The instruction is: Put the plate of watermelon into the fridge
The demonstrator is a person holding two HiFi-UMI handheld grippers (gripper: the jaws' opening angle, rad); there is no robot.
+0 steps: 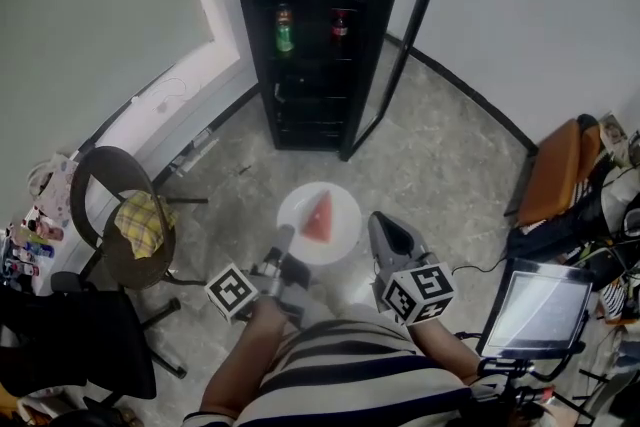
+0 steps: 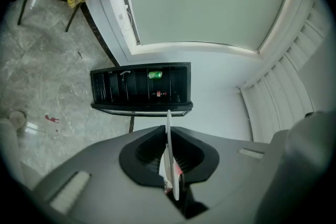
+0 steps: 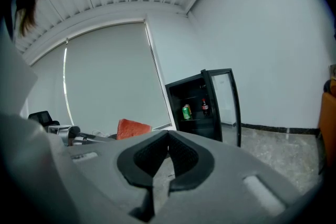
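A white plate (image 1: 343, 225) carrying a red watermelon wedge (image 1: 318, 217) hangs above the floor in front of me. My left gripper (image 1: 284, 237) is shut on the plate's left rim. In the left gripper view the plate (image 2: 169, 150) stands edge-on between the pads of the left gripper (image 2: 169, 136). My right gripper (image 1: 380, 223) sits just right of the plate, shut and empty; in its own view the right gripper (image 3: 168, 136) has the wedge (image 3: 133, 128) off to its left. The black fridge (image 1: 310, 45) stands ahead with its glass door (image 1: 402, 55) swung open.
Inside the fridge a green can (image 1: 285, 35) and a dark bottle (image 1: 339, 25) stand on the upper shelf. A wicker chair with a yellow cloth (image 1: 140, 223) is at my left, an orange chair (image 1: 560, 170) and a screen on a stand (image 1: 535, 307) at my right.
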